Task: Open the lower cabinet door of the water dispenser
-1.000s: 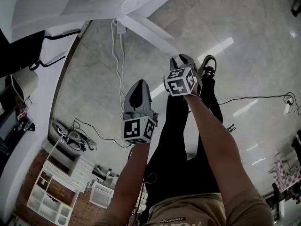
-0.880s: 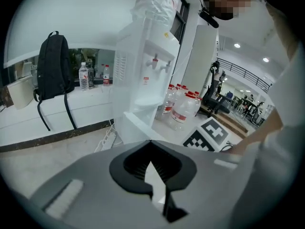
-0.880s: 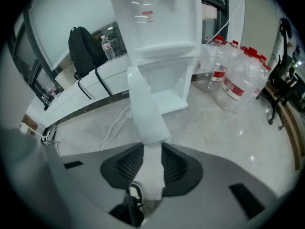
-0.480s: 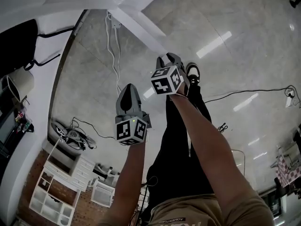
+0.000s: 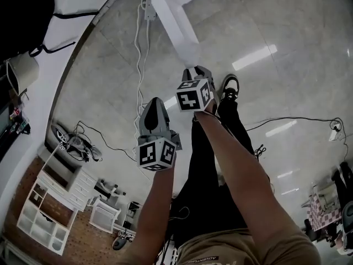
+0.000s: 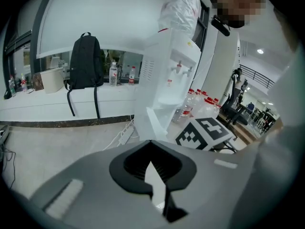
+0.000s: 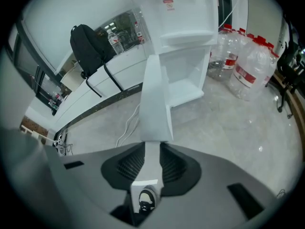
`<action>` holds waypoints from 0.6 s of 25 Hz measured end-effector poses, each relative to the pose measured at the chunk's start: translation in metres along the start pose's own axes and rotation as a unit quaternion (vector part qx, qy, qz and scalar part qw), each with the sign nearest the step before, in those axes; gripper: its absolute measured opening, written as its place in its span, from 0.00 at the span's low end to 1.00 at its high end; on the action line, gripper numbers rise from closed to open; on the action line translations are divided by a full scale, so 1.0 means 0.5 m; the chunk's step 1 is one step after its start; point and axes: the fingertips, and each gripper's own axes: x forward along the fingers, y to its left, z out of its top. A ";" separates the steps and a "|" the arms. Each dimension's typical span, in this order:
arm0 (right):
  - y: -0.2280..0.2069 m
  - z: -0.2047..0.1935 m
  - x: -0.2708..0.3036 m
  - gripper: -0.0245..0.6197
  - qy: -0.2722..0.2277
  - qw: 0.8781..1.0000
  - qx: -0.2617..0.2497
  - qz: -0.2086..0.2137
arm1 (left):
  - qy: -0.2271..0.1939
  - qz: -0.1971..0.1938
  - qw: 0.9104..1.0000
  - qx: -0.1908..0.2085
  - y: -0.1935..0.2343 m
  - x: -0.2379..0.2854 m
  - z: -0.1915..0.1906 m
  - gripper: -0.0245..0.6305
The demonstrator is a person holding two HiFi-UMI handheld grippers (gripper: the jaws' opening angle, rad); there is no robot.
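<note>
The white water dispenser (image 7: 178, 13) stands against the wall with its lower cabinet (image 7: 186, 82) open. Its white door (image 7: 156, 99) swings out toward me, seen as a long white panel (image 5: 175, 24) in the head view. My right gripper (image 7: 152, 148) (image 5: 194, 72) is shut on the door's free edge, which runs between its pads; the jaws have just been closing on that edge. My left gripper (image 5: 154, 102) (image 6: 151, 144) hangs to the left of the door, apart from it, jaws together and holding nothing.
Several large water bottles (image 7: 240, 63) stand to the right of the dispenser. A black backpack (image 7: 88, 46) hangs at the white counter (image 6: 43, 104) on the left. A power strip with white cables (image 5: 149, 12) lies on the floor by the door. My shoe (image 5: 230, 86) is just right of the right gripper.
In the head view both grippers have shifted up and to the left. The right one stays on the door's edge, and the door has swung along with it.
</note>
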 end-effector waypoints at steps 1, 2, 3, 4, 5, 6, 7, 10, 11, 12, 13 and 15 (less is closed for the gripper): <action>0.007 0.004 0.003 0.19 -0.002 1.000 0.002 -0.001 | 0.000 0.001 1.000 -0.002 0.006 0.000 -0.005 0.04; 0.012 0.007 0.006 0.19 -0.005 1.000 0.003 -0.003 | 0.001 0.003 1.000 -0.004 0.011 -0.002 -0.012 0.04; 0.020 0.007 0.008 0.19 -0.007 1.000 0.004 -0.003 | 0.004 0.002 1.000 -0.006 0.014 -0.005 -0.020 0.04; 0.030 0.003 0.010 0.19 -0.007 1.000 0.005 -0.002 | 0.008 0.001 1.000 -0.007 0.017 -0.010 -0.030 0.04; 0.043 -0.001 0.012 0.19 -0.006 1.000 0.005 0.000 | 0.013 -0.002 1.000 -0.007 0.022 -0.016 -0.038 0.04; 0.058 -0.003 0.016 0.19 -0.004 1.000 0.004 0.003 | 0.016 -0.005 1.000 -0.004 0.028 -0.021 -0.042 0.04; 0.074 -0.003 0.020 0.18 -0.003 1.000 0.003 0.006 | 0.018 -0.007 1.000 -0.001 0.037 -0.025 -0.042 0.04; 0.114 0.006 0.035 0.14 -0.007 1.000 0.001 0.013 | 0.011 -0.011 1.000 0.008 0.065 -0.030 -0.028 0.04; 0.127 0.009 0.040 0.14 -0.009 1.000 0.003 0.016 | 0.009 -0.013 1.000 0.010 0.075 -0.029 -0.025 0.04; 0.139 0.013 0.046 0.14 -0.010 1.000 0.004 0.021 | 0.007 -0.014 1.000 0.012 0.086 -0.028 -0.024 0.04; 0.152 0.017 0.051 0.14 -0.012 1.000 0.006 0.025 | 0.005 -0.015 1.000 0.011 0.099 -0.027 -0.024 0.04; 0.174 0.023 0.060 0.13 -0.014 0.999 0.005 0.029 | 0.002 -0.011 1.000 0.008 0.127 -0.030 -0.025 0.04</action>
